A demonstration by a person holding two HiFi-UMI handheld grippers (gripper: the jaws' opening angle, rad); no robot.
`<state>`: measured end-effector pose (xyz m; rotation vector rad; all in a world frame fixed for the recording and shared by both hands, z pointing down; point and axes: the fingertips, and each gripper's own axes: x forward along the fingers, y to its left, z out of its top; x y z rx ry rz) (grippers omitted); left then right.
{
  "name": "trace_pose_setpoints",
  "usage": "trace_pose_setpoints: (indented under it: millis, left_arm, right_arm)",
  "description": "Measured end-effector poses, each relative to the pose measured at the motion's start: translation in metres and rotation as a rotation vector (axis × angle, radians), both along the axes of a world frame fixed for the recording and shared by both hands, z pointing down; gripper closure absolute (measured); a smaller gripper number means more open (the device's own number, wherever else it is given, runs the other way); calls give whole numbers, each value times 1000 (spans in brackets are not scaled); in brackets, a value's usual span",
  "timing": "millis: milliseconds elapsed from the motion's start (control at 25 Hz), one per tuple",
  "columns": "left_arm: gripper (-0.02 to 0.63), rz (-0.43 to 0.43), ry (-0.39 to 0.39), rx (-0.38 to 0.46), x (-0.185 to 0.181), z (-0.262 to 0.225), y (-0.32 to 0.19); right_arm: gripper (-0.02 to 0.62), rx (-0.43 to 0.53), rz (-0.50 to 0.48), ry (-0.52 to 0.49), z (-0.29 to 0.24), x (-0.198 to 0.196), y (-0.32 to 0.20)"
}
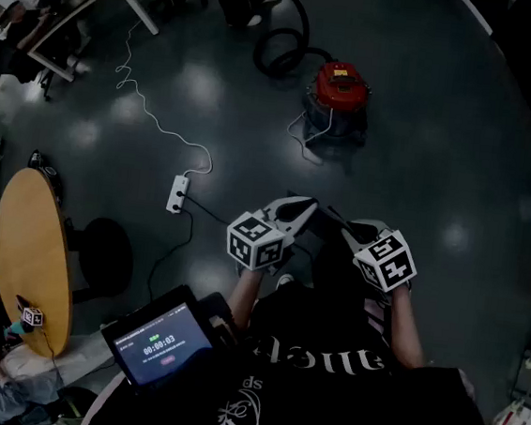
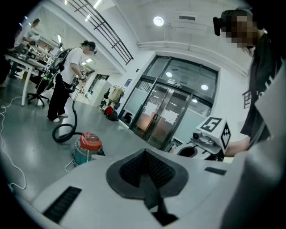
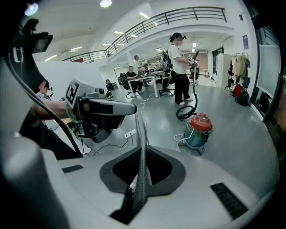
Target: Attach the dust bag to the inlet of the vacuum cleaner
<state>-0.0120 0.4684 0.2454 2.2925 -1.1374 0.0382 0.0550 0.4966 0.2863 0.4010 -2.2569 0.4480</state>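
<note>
The vacuum cleaner [image 1: 337, 96] stands on the floor ahead of me, a teal drum with a red lid and a black hose [image 1: 281, 50] curling off behind it. It also shows in the left gripper view [image 2: 88, 147] and the right gripper view [image 3: 199, 129]. No dust bag shows in any view. My left gripper [image 1: 299, 208] [image 2: 145, 156] and right gripper [image 1: 358, 230] [image 3: 140, 134] are held side by side in front of my body, well short of the vacuum. Both are shut with nothing between the jaws.
A white power strip [image 1: 178, 193] lies on the dark floor with a white cable [image 1: 144, 109] trailing left. A round wooden table [image 1: 30, 258] stands at the left, and a tablet [image 1: 159, 342] is near me. A person [image 3: 180, 67] stands beyond the vacuum holding the hose, near desks [image 2: 20, 67].
</note>
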Motion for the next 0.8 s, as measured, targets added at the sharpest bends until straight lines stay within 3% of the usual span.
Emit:
trace_pose_setpoints:
  millis: [360, 600, 800]
  left_arm:
    - [601, -132, 14, 81, 9, -43, -171]
    - [601, -133, 3, 2, 8, -23, -222]
    - [601, -98, -26, -63, -29, 10, -282]
  right_arm:
    - [551, 21, -136, 35, -14, 25, -153]
    - [551, 6, -122, 43, 7, 25, -237]
    - [551, -4, -83, 64, 38, 10, -289]
